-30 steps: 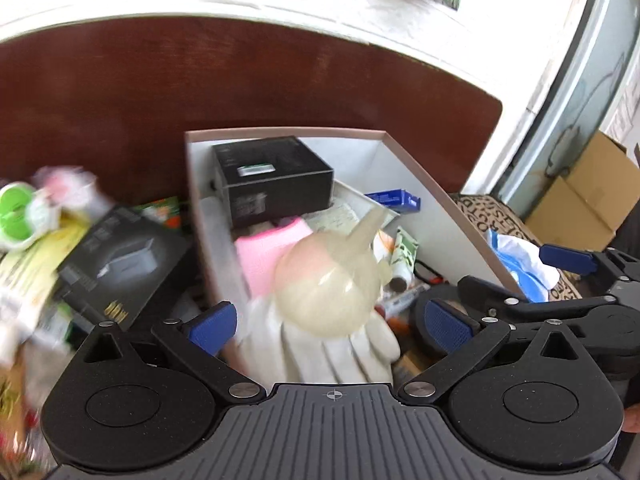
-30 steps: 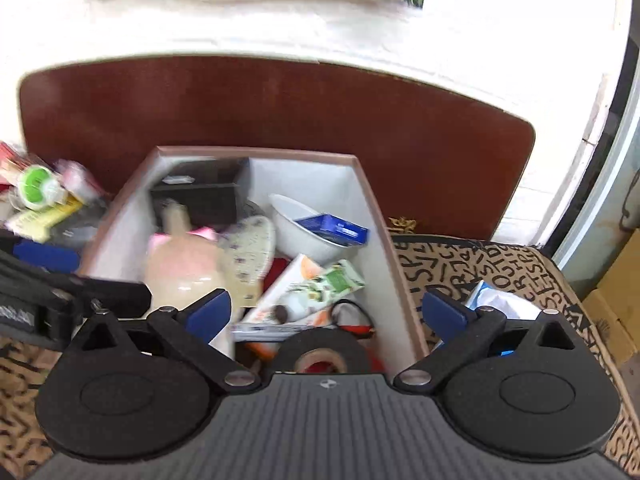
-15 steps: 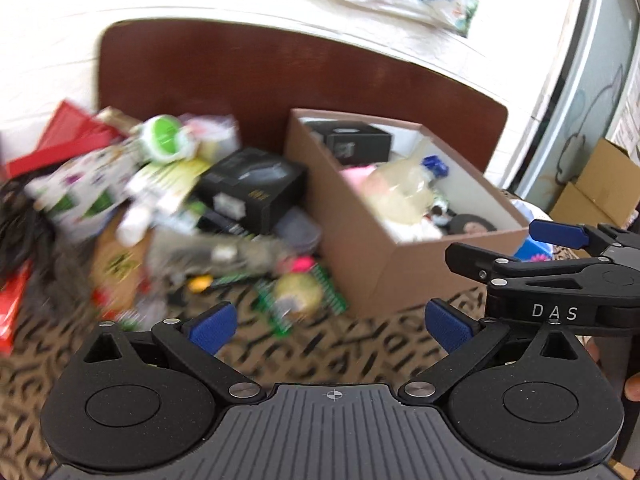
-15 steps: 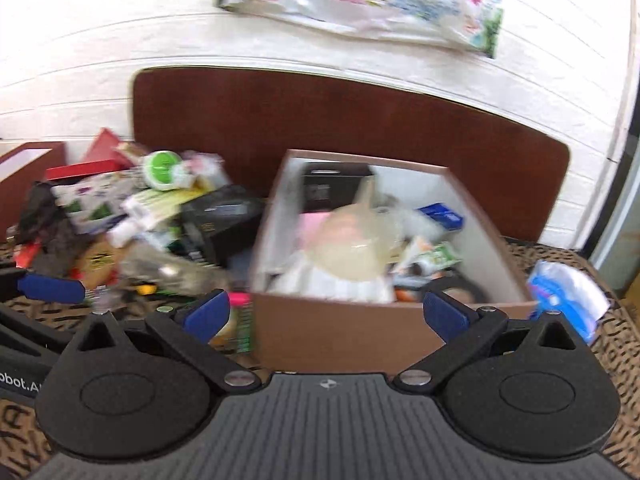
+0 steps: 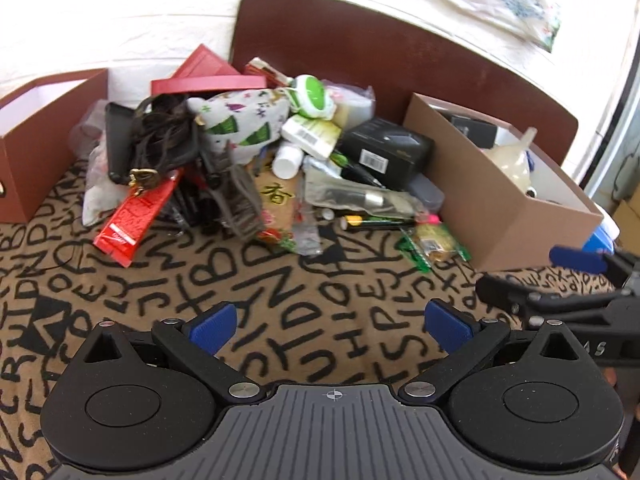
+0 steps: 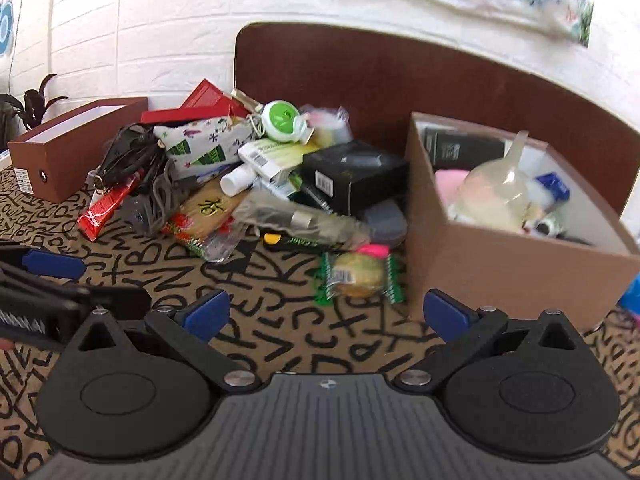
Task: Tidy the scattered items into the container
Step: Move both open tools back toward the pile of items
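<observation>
Both hand-held grippers, left (image 5: 331, 323) and right (image 6: 326, 312), spread wide, holding nothing.
Scattered pile (image 6: 256, 184) sits on the letter-print surface (image 5: 280, 320) just left of the brown box (image 6: 508, 256), funnel (image 6: 496, 192) inside it.

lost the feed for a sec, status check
Left tool open, empty. Right tool open, empty. Brown box part filled, pile on the cloth beside it. Wrapped snack nearest, nothing blocking.

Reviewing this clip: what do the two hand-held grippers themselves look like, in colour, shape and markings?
Both match. The left hand-held gripper and right hand-held gripper each have a dark grey ribbed body, two black rounded discs, black link arms with silver pivot pins, and blue ribbed finger pads. White lettering, partly cut off, marks the side of each. No cables or sleeves are visible.
</observation>
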`<action>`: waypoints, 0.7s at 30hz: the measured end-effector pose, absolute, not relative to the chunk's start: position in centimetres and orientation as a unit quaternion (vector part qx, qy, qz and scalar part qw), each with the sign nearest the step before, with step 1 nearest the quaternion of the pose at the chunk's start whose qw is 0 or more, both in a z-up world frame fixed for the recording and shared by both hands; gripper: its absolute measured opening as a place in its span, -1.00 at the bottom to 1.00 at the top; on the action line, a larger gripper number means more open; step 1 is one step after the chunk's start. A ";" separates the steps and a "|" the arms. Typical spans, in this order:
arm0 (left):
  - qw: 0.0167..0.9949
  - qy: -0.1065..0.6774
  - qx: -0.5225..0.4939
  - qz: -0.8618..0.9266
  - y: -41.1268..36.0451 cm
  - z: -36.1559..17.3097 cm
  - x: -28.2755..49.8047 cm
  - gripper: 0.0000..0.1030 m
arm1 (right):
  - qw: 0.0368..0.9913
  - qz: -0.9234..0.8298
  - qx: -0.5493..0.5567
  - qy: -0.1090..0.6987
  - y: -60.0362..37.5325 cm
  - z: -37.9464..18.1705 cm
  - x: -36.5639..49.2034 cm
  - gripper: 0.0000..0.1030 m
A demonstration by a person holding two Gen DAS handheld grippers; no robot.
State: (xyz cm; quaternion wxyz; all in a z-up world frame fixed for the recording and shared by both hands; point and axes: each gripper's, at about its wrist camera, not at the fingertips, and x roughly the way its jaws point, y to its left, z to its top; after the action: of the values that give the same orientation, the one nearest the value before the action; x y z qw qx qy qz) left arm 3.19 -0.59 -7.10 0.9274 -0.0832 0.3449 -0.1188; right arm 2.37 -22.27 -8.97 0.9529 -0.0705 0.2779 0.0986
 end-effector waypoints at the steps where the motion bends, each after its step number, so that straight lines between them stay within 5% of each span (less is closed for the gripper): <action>1: 0.927 0.344 -0.088 -0.120 -0.3 -7.1 3.4 1.00 | 0.952 0.098 -0.068 0.281 -22.2 -9.2 2.6 0.99; 21: 0.920 0.350 -0.059 -0.167 -3.4 -8.8 13.9 0.66 | 0.944 0.107 -0.064 0.305 -20.6 -13.2 9.9 0.86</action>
State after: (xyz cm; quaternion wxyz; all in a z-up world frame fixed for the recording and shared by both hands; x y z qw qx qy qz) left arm 13.86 -3.45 -8.82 0.9199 -0.0592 0.3499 -0.1669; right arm 9.93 -20.56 -13.17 0.9443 -0.0641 0.3045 0.1066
